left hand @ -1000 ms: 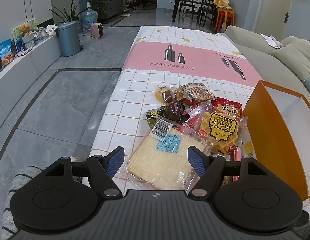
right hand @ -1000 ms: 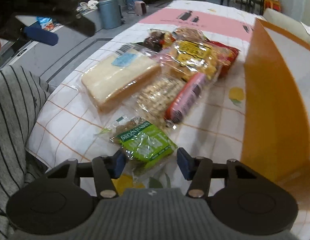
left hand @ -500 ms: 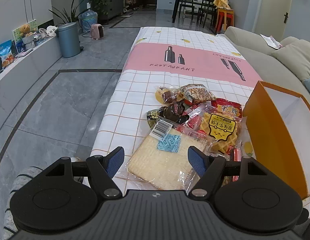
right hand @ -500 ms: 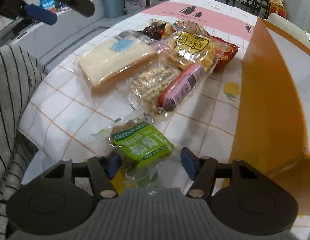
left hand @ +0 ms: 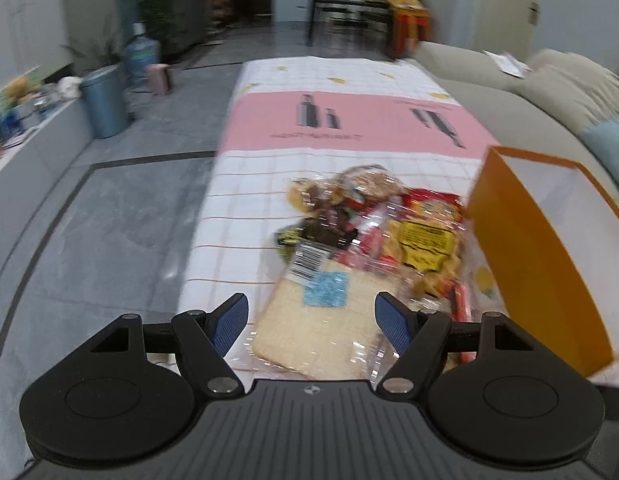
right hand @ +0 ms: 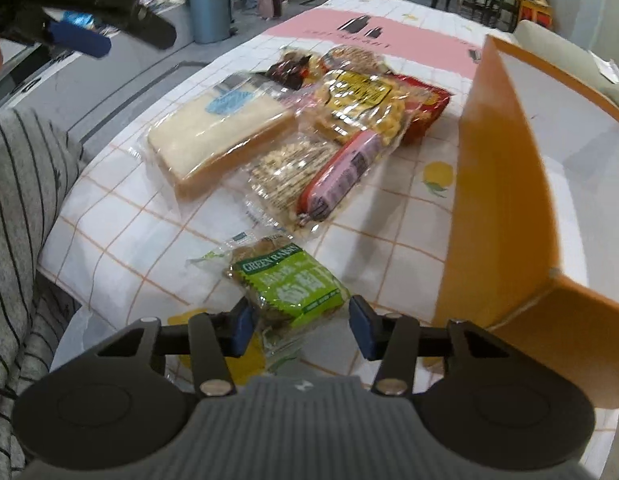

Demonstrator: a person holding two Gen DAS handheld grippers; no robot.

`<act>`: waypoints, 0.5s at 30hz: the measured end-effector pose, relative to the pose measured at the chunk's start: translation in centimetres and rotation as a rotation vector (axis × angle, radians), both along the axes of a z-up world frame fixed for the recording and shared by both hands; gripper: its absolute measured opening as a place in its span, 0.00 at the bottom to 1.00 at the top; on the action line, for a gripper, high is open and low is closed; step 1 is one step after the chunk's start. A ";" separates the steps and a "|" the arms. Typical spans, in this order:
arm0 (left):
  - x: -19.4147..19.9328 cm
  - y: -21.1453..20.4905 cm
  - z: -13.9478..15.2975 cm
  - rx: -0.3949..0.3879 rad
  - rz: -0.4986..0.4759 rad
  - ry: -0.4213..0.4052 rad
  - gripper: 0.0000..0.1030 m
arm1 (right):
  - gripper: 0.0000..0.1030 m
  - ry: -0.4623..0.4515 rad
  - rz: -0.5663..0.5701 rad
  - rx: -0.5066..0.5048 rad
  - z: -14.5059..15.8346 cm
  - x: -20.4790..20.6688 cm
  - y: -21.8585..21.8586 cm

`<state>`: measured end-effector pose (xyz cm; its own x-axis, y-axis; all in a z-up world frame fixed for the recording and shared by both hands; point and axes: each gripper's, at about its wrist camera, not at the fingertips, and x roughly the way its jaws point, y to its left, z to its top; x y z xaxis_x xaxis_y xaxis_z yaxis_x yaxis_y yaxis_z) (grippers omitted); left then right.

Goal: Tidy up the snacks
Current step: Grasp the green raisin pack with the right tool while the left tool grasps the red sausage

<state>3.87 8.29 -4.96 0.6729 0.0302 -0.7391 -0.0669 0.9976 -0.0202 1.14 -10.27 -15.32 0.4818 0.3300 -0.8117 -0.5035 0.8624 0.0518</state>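
A green raisin packet [right hand: 289, 280] lies on the checked tablecloth [right hand: 121, 220] near its front edge. My right gripper [right hand: 299, 326] straddles the packet's near end and its jaws are closing; the left pad is at the wrapper, the right pad a little clear of it. Beyond lie a bread packet [right hand: 217, 132], a cracker packet [right hand: 285, 172], a pink sausage [right hand: 341, 176] and a yellow waffle packet [right hand: 361, 96]. The orange box [right hand: 493, 160] stands open at the right. My left gripper [left hand: 311, 322] hovers open over the bread packet [left hand: 317, 344], holding nothing.
A grey sofa [left hand: 509, 104] runs along the table's right side. To the left the table edge drops to a tiled floor with a blue bin [left hand: 103, 104]. A person's striped clothing [right hand: 21, 200] sits at the near left corner. More snack packets [left hand: 349, 196] are piled mid-table.
The right gripper's jaws widened, then narrowed around the green raisin packet, which has stayed on the cloth. The left gripper has rolled slightly and its view is blurred.
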 end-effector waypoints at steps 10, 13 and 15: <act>3.6 -7.4 -2.0 0.024 -0.308 0.084 0.83 | 0.48 0.007 0.056 -0.020 -0.7 0.2 0.6; 4.4 -9.2 -2.9 0.036 -0.374 0.109 0.83 | 0.48 0.007 0.059 -0.012 -0.7 0.5 0.5; 5.1 -10.4 -3.7 0.052 -0.407 0.123 0.82 | 0.48 0.013 0.057 -0.003 -0.7 0.6 0.3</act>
